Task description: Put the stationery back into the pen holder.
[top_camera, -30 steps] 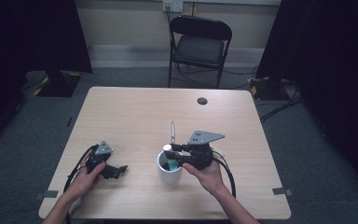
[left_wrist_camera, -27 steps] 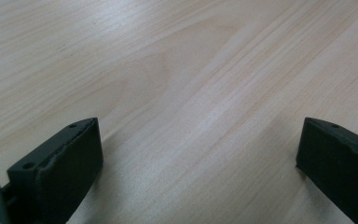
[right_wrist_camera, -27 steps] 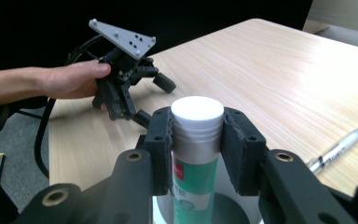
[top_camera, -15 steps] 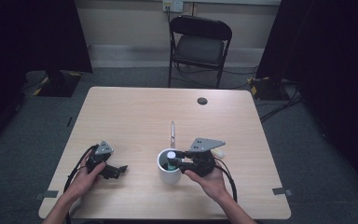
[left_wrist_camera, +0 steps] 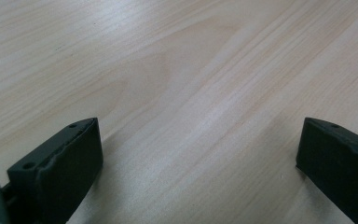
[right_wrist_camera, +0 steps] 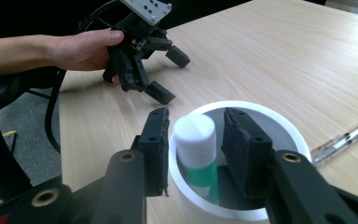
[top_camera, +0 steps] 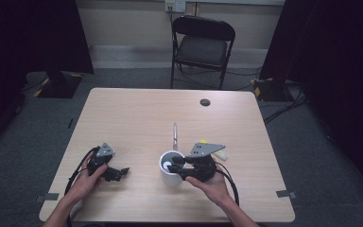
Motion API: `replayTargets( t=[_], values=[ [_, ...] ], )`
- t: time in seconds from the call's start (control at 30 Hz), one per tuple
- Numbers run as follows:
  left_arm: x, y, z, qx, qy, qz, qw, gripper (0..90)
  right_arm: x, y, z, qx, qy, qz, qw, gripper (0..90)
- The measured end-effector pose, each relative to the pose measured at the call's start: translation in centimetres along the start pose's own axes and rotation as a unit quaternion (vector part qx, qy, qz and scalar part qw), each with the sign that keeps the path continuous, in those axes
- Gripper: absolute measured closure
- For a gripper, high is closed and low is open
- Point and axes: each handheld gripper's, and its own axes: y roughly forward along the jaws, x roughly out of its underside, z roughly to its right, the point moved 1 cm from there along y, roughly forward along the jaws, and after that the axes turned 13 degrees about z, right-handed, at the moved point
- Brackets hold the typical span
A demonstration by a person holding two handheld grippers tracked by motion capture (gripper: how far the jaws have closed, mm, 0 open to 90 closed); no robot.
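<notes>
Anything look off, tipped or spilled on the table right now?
Nothing stands out. The white cup stands upright with the glue stick inside, between the right gripper jaws. The pen lies flat beyond it; left gripper rests open.

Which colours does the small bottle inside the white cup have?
White cap, green body; right gripper view shows it best.

Since a second ago, the right claw (top_camera: 176, 166) is lowered from above the white cup (top_camera: 171, 175) to its rim, at the cup's 3 o'clock side, and its grey plate is brought down and toward 6 o'clock. A white-capped green stick (right_wrist_camera: 196, 151) is now stood inside the cup, between the claw's jaws, which are set apart on either side of the cap; contact cannot be told. A yellow and white object (top_camera: 216, 152), covered before by the plate, is now uncovered on the surface at 2 o'clock from the cup.
</notes>
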Motion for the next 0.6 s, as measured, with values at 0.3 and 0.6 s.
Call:
replayTargets(
  t=[0.3, 0.6],
  values=[
    [0.0, 0.0, 0.0, 0.0, 0.0, 0.0, 1.0, 0.0, -0.3, -0.4, 0.6, 0.002, 0.015, 0.016, 0.9998, 60.2],
    [0.0, 0.0, 0.0, 0.0, 0.0, 0.0, 1.0, 0.0, -0.8, -1.9, 2.1, 0.026, 0.026, 0.031, 0.9988, 63.5]
  ],
)
